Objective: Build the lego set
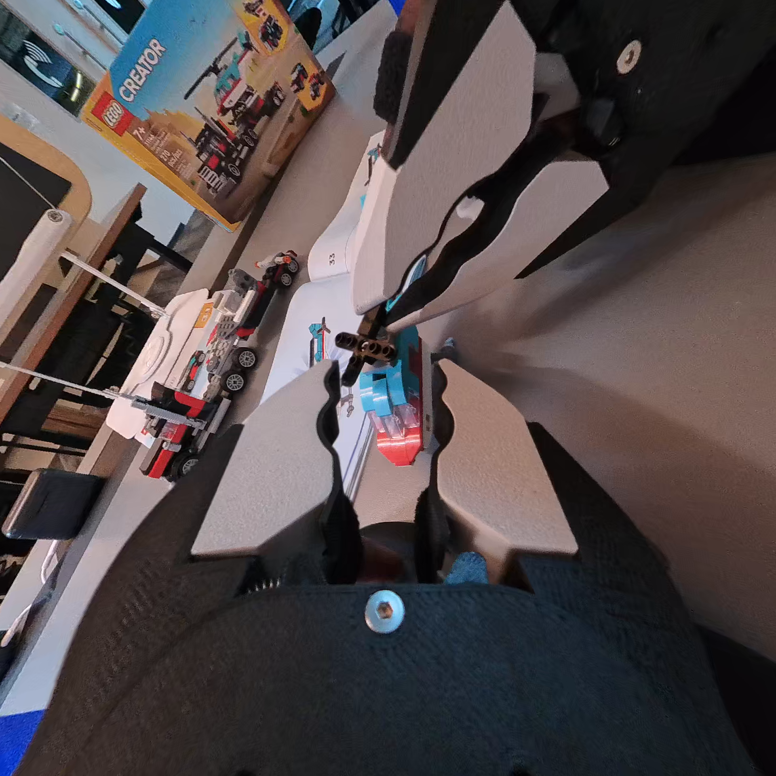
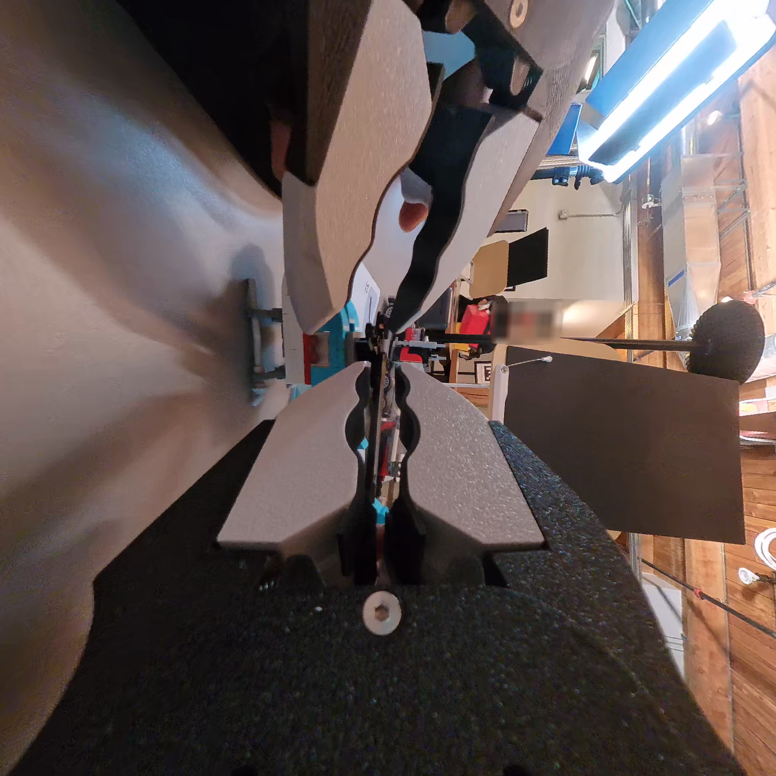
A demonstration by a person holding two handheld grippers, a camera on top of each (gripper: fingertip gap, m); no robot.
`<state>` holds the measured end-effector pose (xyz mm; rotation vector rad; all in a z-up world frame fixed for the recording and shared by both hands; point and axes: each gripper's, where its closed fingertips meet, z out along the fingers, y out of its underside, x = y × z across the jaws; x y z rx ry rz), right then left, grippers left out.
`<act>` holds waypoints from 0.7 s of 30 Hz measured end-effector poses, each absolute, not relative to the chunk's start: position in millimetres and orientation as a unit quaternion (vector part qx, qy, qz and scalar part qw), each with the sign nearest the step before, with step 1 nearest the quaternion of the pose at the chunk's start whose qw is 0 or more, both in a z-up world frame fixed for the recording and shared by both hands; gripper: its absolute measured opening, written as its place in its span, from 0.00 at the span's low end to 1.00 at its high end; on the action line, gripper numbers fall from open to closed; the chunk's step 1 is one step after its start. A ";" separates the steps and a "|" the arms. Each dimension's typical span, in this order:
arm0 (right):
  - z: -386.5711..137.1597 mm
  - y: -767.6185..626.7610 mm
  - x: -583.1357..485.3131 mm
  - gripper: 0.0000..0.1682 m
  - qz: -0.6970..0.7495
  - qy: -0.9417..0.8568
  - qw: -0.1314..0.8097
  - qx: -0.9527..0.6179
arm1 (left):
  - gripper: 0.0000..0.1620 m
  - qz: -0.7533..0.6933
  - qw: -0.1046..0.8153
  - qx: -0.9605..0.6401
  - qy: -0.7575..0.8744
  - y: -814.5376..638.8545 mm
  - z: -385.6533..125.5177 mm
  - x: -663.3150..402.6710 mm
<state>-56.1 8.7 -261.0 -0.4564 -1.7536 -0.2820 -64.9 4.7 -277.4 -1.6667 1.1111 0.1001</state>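
Note:
A teal, red and white lego helicopter stands on its skids on the beige table. It also shows in the right wrist view. My left gripper has its jaws wide apart on either side of the helicopter body, with a gap on one side. It enters the right wrist view from the top. My right gripper is shut on a black cross-shaped rotor. In the left wrist view the right gripper holds the rotor right at the helicopter's top.
An open instruction booklet lies under and behind the helicopter. A grey flatbed trailer, a red and black truck cab and a small vehicle stand to the left. The set's box stands at the back. My two grippers' fingertips are within a few centimetres of each other.

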 end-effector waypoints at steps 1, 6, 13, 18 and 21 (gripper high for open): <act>-261.6 8.6 -56.4 0.06 -0.121 -0.759 0.608 -0.199 | 0.26 0.042 0.536 -0.701 0.468 4.8 -278.1 -64.6; -265.2 7.7 -56.8 0.04 -0.111 -0.770 0.594 -0.207 | 0.22 0.035 0.544 -0.694 0.471 3.0 -275.8 -63.2; -261.9 9.6 -55.8 0.07 -0.095 -0.768 0.592 -0.225 | 0.22 0.039 0.556 -0.684 0.470 2.8 -273.0 -63.3; -264.1 10.1 -55.5 0.08 -0.051 -0.774 0.572 -0.268 | 0.26 -0.010 0.560 -0.700 0.442 4.0 -268.9 -65.7; -265.5 10.6 -55.9 0.07 -0.034 -0.779 0.555 -0.290 | 0.31 -0.058 0.519 -0.730 0.440 4.4 -278.6 -64.3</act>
